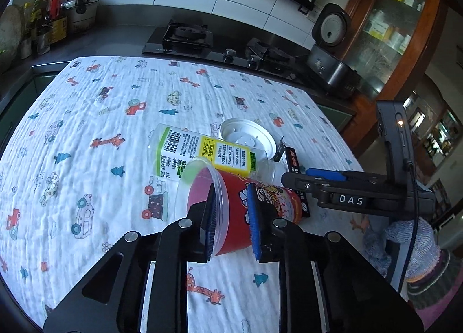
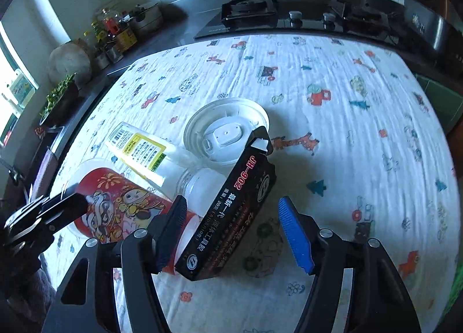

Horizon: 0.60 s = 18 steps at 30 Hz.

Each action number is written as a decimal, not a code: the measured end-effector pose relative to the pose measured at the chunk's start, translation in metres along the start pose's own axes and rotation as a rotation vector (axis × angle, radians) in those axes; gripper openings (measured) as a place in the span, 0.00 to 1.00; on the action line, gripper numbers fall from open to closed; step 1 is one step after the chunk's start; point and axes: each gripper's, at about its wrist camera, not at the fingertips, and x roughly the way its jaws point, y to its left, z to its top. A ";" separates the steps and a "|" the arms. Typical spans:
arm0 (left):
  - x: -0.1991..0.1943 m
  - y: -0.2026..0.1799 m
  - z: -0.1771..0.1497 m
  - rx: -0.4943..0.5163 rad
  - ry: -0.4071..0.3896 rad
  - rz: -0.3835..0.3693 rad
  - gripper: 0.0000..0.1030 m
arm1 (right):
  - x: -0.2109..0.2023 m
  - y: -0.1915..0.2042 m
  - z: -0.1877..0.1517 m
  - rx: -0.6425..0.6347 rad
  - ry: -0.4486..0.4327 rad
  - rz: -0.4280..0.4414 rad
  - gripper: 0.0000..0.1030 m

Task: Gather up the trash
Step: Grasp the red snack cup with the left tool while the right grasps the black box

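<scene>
Left wrist view: the left gripper (image 1: 231, 217) pinches the wall of the red cartoon-printed cup (image 1: 246, 205), one finger inside its mouth; the thin wall could buckle and slip free. The right gripper (image 2: 231, 231) stands spread around the black glue box (image 2: 231, 217), not yet clamping; closing could nudge the box into the cup. Beyond, the clear plastic bottle (image 2: 150, 156) could roll toward the white lid (image 2: 225, 133) on the printed tablecloth (image 2: 361, 130).

Crinkled matt cotton cloth (image 1: 121, 107) with printed cartoons over the tabletop; glossy clear plastic cup (image 1: 231, 211) with red printed sleeve; translucent plastic bottle (image 1: 202, 153) with paper label; matt white plastic lid (image 2: 228, 130); glossy black cardboard box (image 2: 231, 217); ribbed blue rubber pads (image 2: 295, 231).
</scene>
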 end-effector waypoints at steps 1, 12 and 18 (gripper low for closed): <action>-0.002 0.001 -0.001 0.004 -0.003 0.002 0.16 | 0.002 -0.002 0.000 0.015 0.008 0.013 0.62; -0.005 0.013 -0.001 -0.016 0.024 0.000 0.18 | 0.022 -0.017 -0.005 0.142 0.062 0.113 0.61; -0.003 0.014 -0.006 -0.017 0.046 -0.018 0.34 | 0.026 -0.007 -0.004 0.102 0.057 0.070 0.60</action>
